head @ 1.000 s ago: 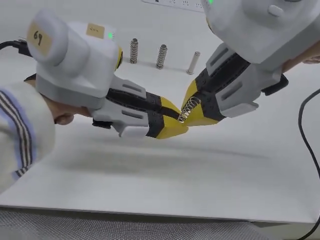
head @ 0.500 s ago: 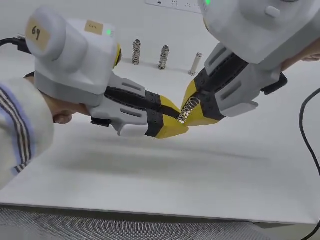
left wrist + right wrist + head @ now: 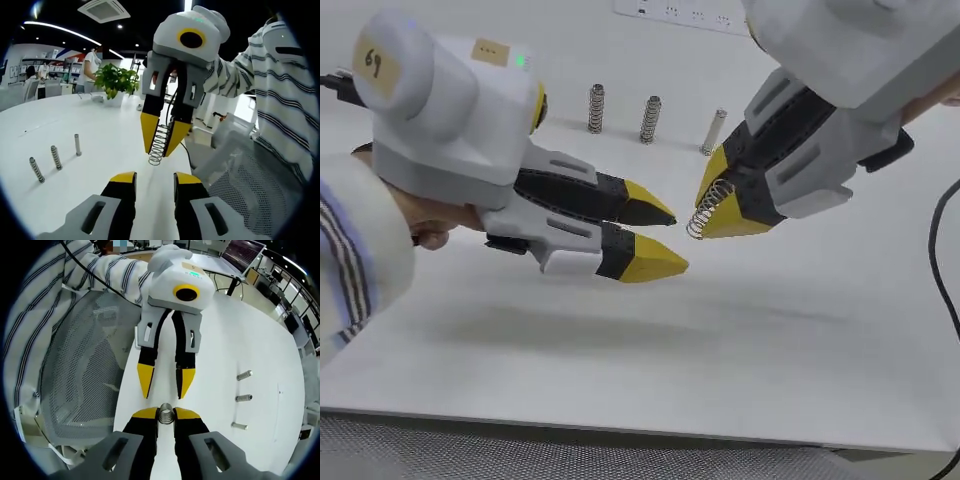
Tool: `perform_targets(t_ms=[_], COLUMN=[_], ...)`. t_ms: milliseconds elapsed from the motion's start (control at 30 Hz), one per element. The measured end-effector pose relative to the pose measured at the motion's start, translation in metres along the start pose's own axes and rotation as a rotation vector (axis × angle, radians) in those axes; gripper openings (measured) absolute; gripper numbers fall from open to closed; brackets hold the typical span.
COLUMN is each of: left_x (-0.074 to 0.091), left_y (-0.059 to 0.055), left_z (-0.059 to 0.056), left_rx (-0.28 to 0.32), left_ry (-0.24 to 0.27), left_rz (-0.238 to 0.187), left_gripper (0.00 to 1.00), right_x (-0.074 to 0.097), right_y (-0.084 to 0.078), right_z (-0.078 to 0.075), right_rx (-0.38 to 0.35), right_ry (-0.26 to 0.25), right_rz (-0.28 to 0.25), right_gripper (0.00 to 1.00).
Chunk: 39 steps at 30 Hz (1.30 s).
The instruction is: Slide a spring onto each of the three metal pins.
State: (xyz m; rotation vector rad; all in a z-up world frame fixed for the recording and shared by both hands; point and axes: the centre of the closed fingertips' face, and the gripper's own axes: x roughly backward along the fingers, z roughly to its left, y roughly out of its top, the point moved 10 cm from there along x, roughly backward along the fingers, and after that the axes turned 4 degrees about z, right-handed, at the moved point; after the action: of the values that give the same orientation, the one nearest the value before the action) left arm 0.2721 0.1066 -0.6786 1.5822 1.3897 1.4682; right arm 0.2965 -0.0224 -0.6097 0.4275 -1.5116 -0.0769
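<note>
Fingers of the left gripper [image 3: 676,240] have opened since a moment ago, releasing the spring [image 3: 160,145] and standing empty beside it. The right gripper [image 3: 165,414] pinches that thin coiled-wire spring by one end, off the matte white counter [image 3: 620,340], probably leaving its bore free for the bare pin [image 3: 714,131]. The other two pins [image 3: 597,108] already carry springs.

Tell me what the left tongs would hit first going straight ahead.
Most likely the spring held in the right tongs, dead ahead of the left tongs, whose jaws stand open; depth is unclear.
</note>
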Motion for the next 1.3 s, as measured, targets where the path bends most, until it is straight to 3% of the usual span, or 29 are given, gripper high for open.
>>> perform_targets(t_ms=[133, 267, 367, 533, 700, 967, 1100, 1300], left_x=[0.005, 0.012, 0.019, 0.028, 0.036, 0.042, 0.045, 0.049], left_y=[-0.002, -0.001, -0.004, -0.012, -0.017, -0.026, -0.029, -0.032], left_z=[0.001, 0.005, 0.01, 0.02, 0.023, 0.025, 0.027, 0.029], left_rx=[0.004, -0.001, -0.001, 0.031, 0.035, 0.047, 0.019, 0.038], left_ry=[0.014, 0.059, 0.078, 0.133, 0.166, 0.212, 0.254, 0.266], left_rz=[0.002, -0.017, -0.004, 0.0, 0.004, 0.046, 0.056, 0.065], left_gripper=[0.31, 0.37, 0.42, 0.62, 0.75, 0.82, 0.97, 0.98], right_x=[0.001, 0.001, 0.0, 0.0, 0.0, -0.001, -0.001, 0.0], right_y=[-0.003, -0.006, -0.008, -0.009, -0.009, -0.008, -0.008, -0.007], right_z=[0.0, 0.0, 0.0, 0.0, 0.001, 0.001, 0.0, 0.0], right_rx=[-0.003, -0.008, -0.012, -0.016, -0.018, -0.019, -0.015, -0.013], right_ry=[0.007, 0.008, 0.011, 0.013, 0.013, 0.016, 0.017, 0.019], right_rz=[0.007, 0.014, 0.016, 0.016, 0.015, 0.016, 0.019, 0.018], right_gripper=[0.08, 0.08, 0.08, 0.08, 0.08, 0.08, 0.08, 0.09])
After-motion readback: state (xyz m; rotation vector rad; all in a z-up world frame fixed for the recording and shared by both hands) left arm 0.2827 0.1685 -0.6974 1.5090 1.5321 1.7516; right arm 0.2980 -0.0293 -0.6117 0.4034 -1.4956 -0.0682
